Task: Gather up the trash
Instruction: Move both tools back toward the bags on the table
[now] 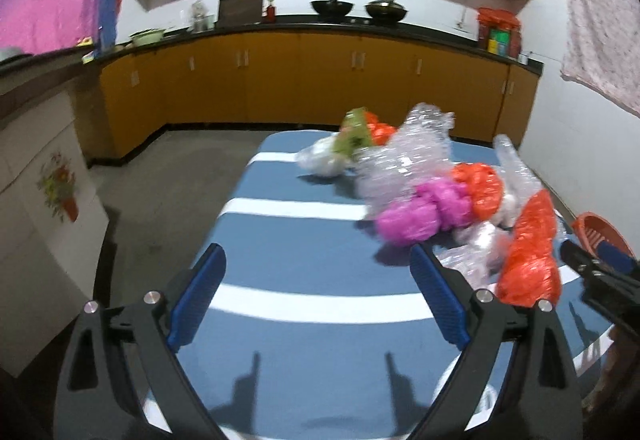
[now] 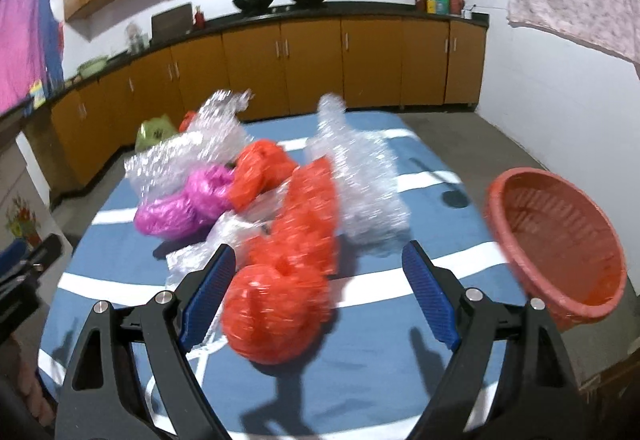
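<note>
Right gripper (image 2: 316, 292) jaws spread wide, nearest red plastic bag (image 2: 276, 316) lying between them unclamped; left gripper (image 1: 318, 294) likewise spread, over bare blue striped tablecloth (image 1: 304, 240). Beyond: magenta bag (image 2: 180, 207), bubble wrap (image 2: 360, 179), red basket (image 2: 560, 244) at table's right edge. Far: cabinets (image 1: 300, 75).

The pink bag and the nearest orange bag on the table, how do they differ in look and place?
The pink bag is magenta, while the nearest orange bag is bright orange-red. The pink bag lies further back on the blue striped table, against the clear bubble wrap; the orange bag lies at the front, before the open jaws of the right gripper. Both are crumpled thin plastic, and neither is in the basket.
</note>
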`<action>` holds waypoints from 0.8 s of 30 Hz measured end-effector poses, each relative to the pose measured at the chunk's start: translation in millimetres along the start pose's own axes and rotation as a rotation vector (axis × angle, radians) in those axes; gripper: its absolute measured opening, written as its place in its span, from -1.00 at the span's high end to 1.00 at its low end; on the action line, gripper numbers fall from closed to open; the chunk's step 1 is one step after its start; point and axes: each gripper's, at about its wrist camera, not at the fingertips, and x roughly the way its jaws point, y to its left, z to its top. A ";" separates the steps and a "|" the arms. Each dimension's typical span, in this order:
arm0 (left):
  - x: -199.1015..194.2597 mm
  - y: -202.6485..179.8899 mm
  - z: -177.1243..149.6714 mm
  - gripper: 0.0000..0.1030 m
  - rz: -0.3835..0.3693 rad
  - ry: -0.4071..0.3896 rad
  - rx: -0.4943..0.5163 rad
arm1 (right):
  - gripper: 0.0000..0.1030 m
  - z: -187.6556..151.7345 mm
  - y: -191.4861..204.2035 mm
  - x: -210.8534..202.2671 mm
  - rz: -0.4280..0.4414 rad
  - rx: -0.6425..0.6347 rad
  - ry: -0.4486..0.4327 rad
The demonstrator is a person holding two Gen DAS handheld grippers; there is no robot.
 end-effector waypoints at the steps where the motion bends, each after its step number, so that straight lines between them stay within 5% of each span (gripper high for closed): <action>1: -1.8 5.0 -1.4 -0.77 0.005 0.002 -0.007 | -0.65 -1.4 2.7 3.5 -0.003 0.001 0.009; 8: 0.9 16.8 -7.5 -0.78 -0.004 0.029 -0.034 | -0.63 -13.7 12.1 29.4 -0.053 -0.003 0.078; 15: 11.5 2.9 -11.4 -0.78 -0.051 0.066 -0.032 | 0.03 -20.1 9.3 29.2 -0.004 -0.008 0.108; 24: 28.3 -50.1 -7.8 -0.78 -0.153 0.091 0.055 | 0.26 -20.8 -19.2 -3.0 0.017 0.038 0.062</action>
